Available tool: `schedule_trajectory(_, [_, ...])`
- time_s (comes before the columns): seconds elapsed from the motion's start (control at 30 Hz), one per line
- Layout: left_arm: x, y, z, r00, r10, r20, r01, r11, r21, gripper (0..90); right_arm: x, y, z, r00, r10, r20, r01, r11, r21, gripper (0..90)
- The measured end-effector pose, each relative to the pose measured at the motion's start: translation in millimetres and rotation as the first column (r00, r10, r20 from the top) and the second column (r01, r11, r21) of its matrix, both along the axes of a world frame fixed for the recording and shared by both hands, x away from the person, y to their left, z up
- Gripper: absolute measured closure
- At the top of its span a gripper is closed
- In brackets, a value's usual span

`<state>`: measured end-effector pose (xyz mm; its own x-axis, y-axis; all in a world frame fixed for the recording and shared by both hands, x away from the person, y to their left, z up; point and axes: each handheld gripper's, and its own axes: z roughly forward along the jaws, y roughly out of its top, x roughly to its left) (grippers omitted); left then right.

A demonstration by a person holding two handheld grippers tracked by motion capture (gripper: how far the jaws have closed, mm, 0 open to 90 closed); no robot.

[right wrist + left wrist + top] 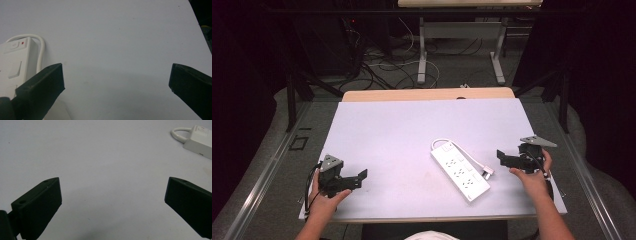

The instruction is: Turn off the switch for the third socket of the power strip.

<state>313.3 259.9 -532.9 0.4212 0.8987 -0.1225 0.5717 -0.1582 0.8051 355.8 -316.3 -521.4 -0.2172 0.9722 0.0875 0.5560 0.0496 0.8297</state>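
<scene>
A white power strip (460,171) lies on the table (387,135), near the right gripper (507,159). Both it and the left gripper (354,181) are wide open, holding nothing. The strip looks hard and smooth, maybe slippery; grab its long sides.

Lab or recording studio: black curtains (242,75) all round, loose cables (382,65) on grey floor, white-topped table (412,130), second table (462,30) behind.
</scene>
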Motion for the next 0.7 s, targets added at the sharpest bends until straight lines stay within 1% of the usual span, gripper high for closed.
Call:
schedule_trajectory(0.07, [-0.1,0.2,0.1,1.0,0.0,0.0,0.0,1.0,0.0,1.0,0.9,-2.4,-2.4,0.9998,-0.018,-0.011,0.018,1.0,0.011,0.0])
schedule_trajectory(0.13, [-0.5,0.0,0.1,1.0,0.002,0.0,-0.002,1.0,0.0,1.0,1.8,-5.4,-4.7,0.9996,-0.022,-0.016,0.023,1.0,0.018,0.0])
schedule_trajectory(0.17, [-0.6,-0.1,0.0,1.0,0.002,0.002,-0.002,1.0,0.001,1.0,1.9,-5.8,-5.6,0.9992,-0.032,-0.022,0.033,0.999,0.019,0.0])
schedule_trajectory(0.2, [-0.7,-0.1,0.0,1.0,0.0,0.002,0.0,1.0,0.0,1.0,2.3,-7.3,-6.8,0.9994,-0.027,-0.02,0.027,1.0,0.015,0.0])
schedule_trajectory(0.23, [-0.8,-0.2,-0.2,1.0,0.002,0.003,-0.002,1.0,0.0,1.0,2.4,-7.2,-7.8,0.9989,-0.035,-0.03,0.036,0.999,0.02,0.0])
schedule_trajectory(0.4, [-0.3,0.2,-0.9,1.0,0.0,-0.008,0.0,1.0,-0.004,1.0,3.9,-7.9,-12.2,0.9982,-0.041,-0.042,0.042,0.999,0.022,0.0])
schedule_trajectory(0.43, [-0.1,-0.1,-1.2,1.0,0.001,-0.009,-0.001,1.0,-0.005,1.0,4.4,-8.6,-12.9,0.9986,-0.035,-0.039,0.036,0.999,0.016,0.0])
schedule_trajectory(0.53, [0.2,-0.7,-1.8,1.0,0.003,-0.008,-0.003,1.0,-0.007,1.0,4.3,-8.0,-13.7,0.9983,-0.032,-0.048,0.033,0.999,0.025,0.0])
schedule_trajectory(0.7, [0.8,-0.4,-1.6,1.0,0.004,-0.006,-0.004,1.0,-0.006,1.0,4.7,-7.5,-14.7,0.9986,-0.028,-0.045,0.029,0.999,0.02,0.0])
